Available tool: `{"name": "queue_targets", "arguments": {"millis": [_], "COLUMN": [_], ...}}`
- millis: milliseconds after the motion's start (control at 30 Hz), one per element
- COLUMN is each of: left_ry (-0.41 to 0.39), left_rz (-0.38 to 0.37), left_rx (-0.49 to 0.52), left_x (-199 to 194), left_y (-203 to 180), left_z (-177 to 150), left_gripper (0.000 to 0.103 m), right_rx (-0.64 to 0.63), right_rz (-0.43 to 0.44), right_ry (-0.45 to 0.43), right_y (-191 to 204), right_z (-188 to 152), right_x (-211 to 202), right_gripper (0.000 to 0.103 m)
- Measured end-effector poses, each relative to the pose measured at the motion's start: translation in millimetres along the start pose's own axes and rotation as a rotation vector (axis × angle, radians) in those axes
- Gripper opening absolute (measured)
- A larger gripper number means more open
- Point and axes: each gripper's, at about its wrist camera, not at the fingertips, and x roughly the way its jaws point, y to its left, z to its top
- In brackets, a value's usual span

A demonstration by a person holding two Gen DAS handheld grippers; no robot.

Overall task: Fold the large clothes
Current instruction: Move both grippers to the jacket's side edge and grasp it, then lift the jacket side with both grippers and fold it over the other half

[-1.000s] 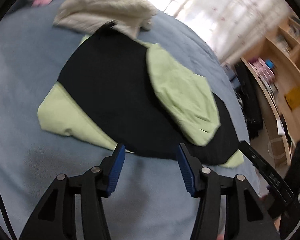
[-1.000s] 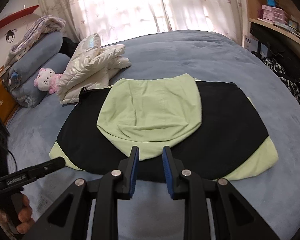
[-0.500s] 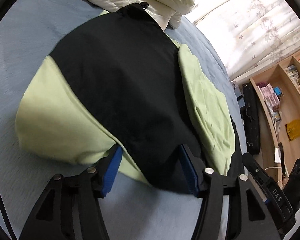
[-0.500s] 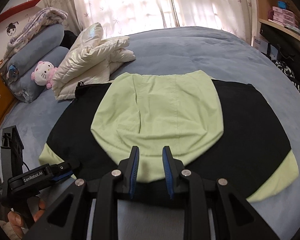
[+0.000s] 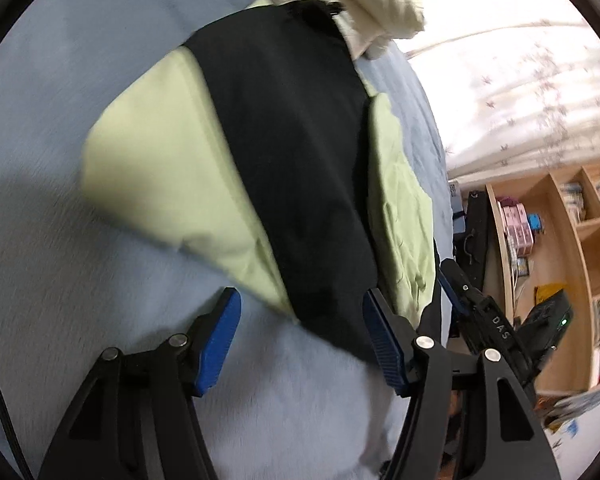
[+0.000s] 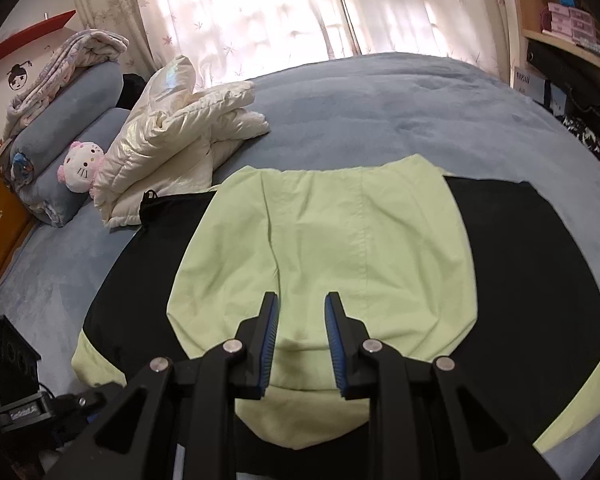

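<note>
Right, the black and pale-green jacket lies spread flat on the blue bed, along the near edge, its far left corner touching the folded cream puffer coat. My left tool hangs over the jacket's near hem, jaws well apart and empty, the hem's edge lying between the pads but not pinched. My right tool sits above the green hood folded onto the back, jaws only narrowly apart and gripping nothing. I judge the risk to be a shallow bite: if the left pads close on one layer only, the hem could slip out or the layers could part mid-fold. Dragging could also rumple the hood out of place.
</note>
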Motion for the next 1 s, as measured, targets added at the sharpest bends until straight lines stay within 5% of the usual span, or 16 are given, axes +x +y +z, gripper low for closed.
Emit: {"name": "queue_targets", "arguments": {"millis": [267, 633, 867, 1000], "left_ry": [-0.045, -0.284, -0.415, -0.537], "left_rz": [-0.004, 0.085, 0.220, 0.301], "left_rx": [-0.068, 0.082, 0.207, 0.417], "left_x": [7.6, 36.7, 14.4, -3.5], "left_y": [14.9, -13.1, -35.9, -86.1], "left_z": [-1.1, 34.2, 25.3, 9.9], "left_gripper": [0.061, 0.061, 0.026, 0.016], "right_rx": [0.011, -0.005, -0.047, -0.069], "right_rz": [0.018, -0.018, -0.023, -0.014], "right_ry": [0.020, 0.030, 0.112, 0.189], "right_y": [-2.9, -9.3, -8.2, -7.0], "right_z": [-7.6, -2.5, -6.9, -23.5], "right_x": [-4.0, 2.4, 33.7, 56.0], "right_gripper": [0.024, 0.024, 0.013, 0.009]}}
